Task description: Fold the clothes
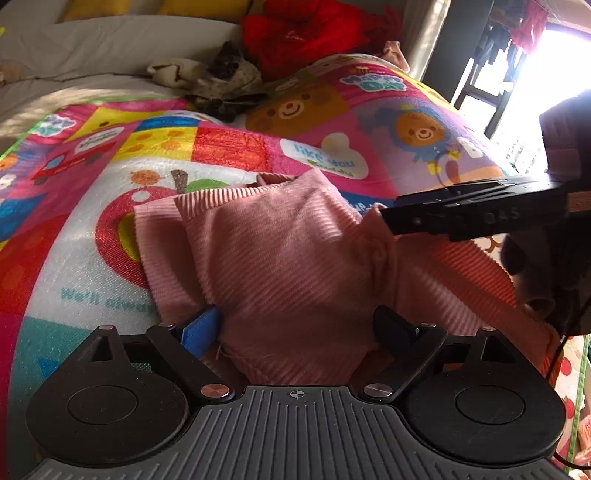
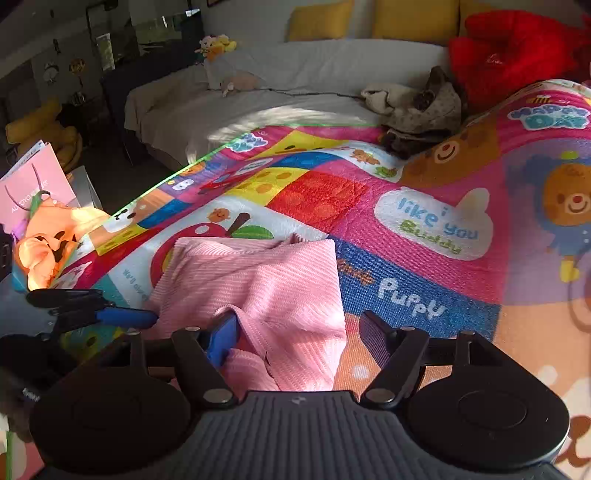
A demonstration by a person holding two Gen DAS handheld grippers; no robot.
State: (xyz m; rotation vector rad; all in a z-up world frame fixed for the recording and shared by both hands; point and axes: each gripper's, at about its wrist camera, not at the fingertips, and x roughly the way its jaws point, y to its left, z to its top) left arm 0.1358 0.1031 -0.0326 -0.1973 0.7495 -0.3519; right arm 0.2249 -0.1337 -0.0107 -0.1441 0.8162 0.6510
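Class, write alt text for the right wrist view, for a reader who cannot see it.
A pink ribbed garment lies partly folded on a colourful cartoon blanket, with the right gripper open over its near edge. The left gripper reaches in from the left.

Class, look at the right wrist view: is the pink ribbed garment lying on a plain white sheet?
No, the pink ribbed garment lies on a bright cartoon-printed play mat.

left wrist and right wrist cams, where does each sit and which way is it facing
Left wrist: on the left gripper, angled down at the pink ribbed garment on the colourful play mat; the right gripper enters from the right.
Right wrist: on the right gripper, angled down across the same garment toward the white sofa; the left gripper shows at left.
Shared: garment, mat, red cushion.
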